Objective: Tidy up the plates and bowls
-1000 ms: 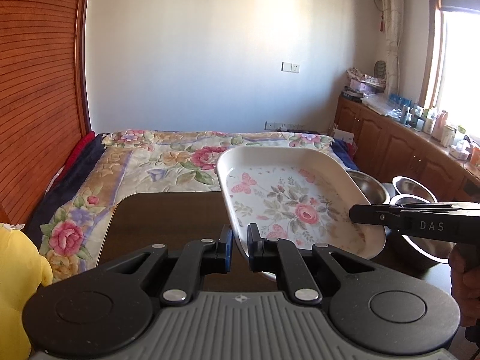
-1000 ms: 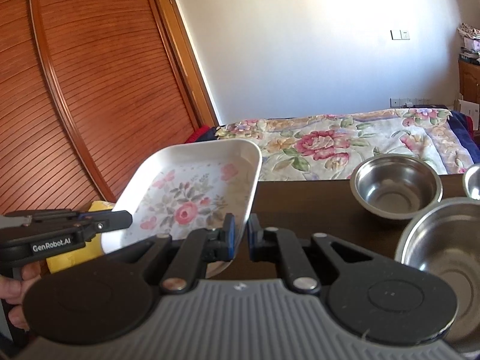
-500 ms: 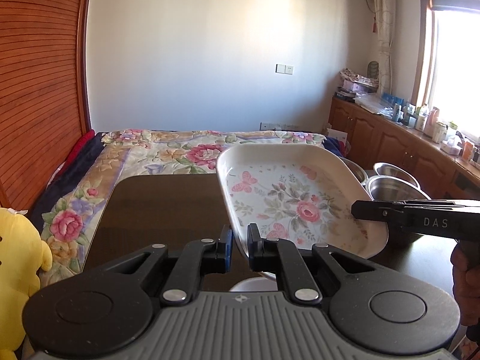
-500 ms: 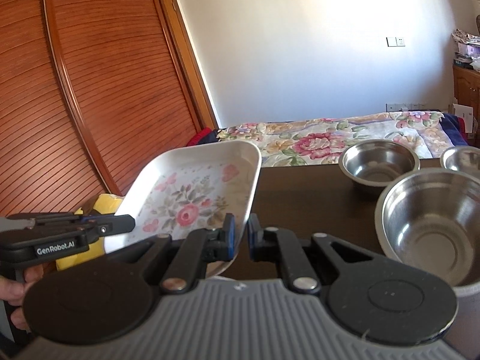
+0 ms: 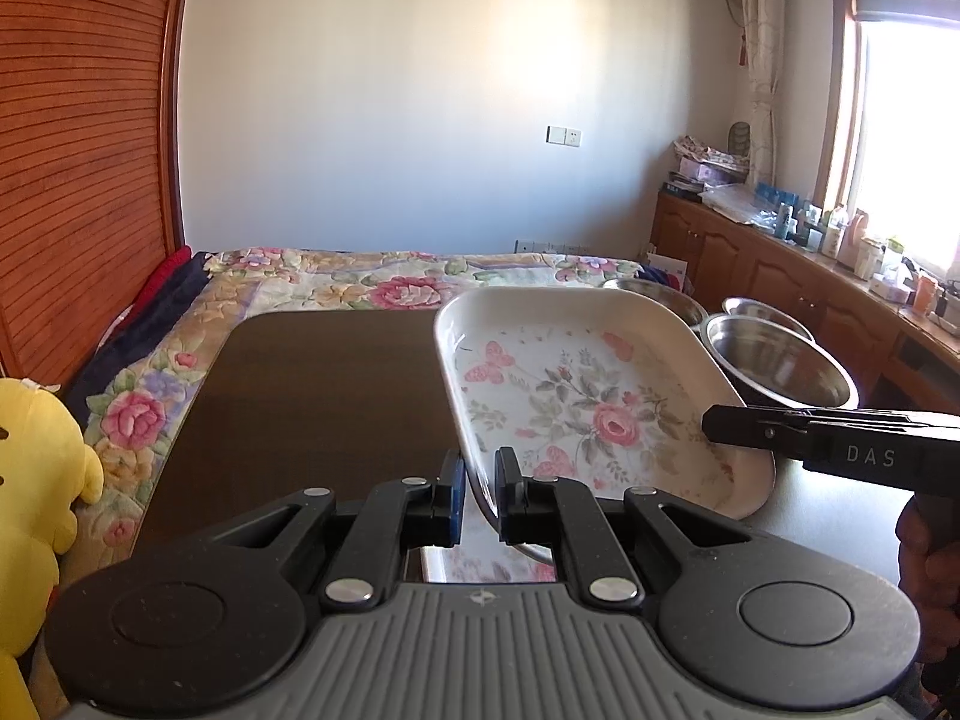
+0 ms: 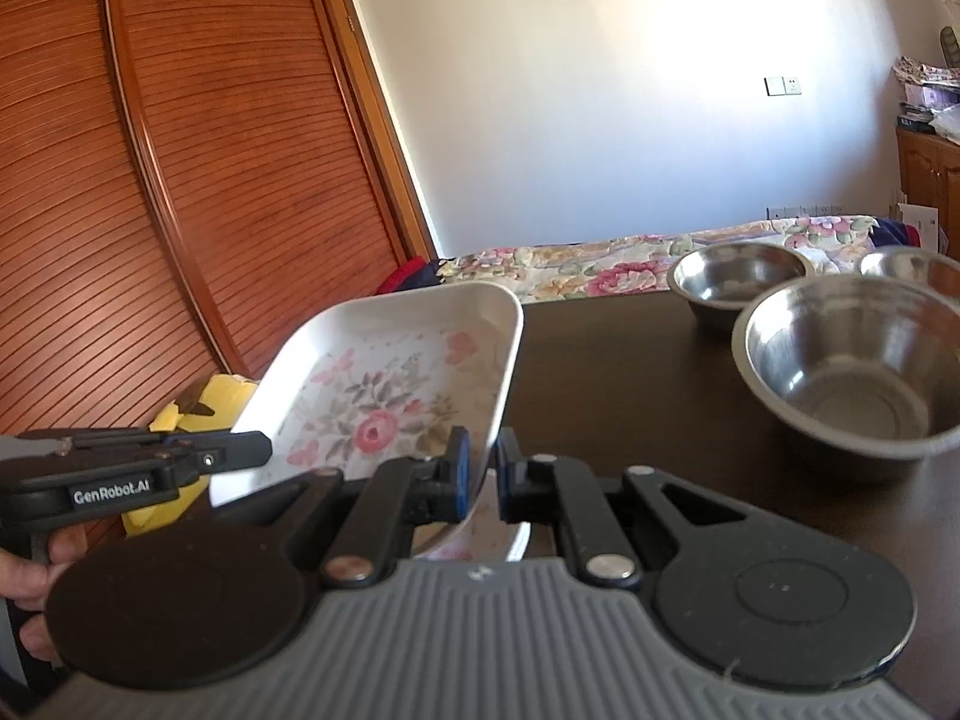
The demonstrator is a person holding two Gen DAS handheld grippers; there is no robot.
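Both jaws clamp the floral tray's (image 5: 576, 396) rim.

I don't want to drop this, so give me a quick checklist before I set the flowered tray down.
1. Left gripper clamped on the floral tray rim: ok.
2. Right gripper clamped on the opposite rim: ok.
3. Tray empty: ok.
4. Tray level: not ok, it tilts.
5. Steel bowls clear of the tray: ok.
6. What lies directly under the tray: cannot tell, only a patterned white edge shows.
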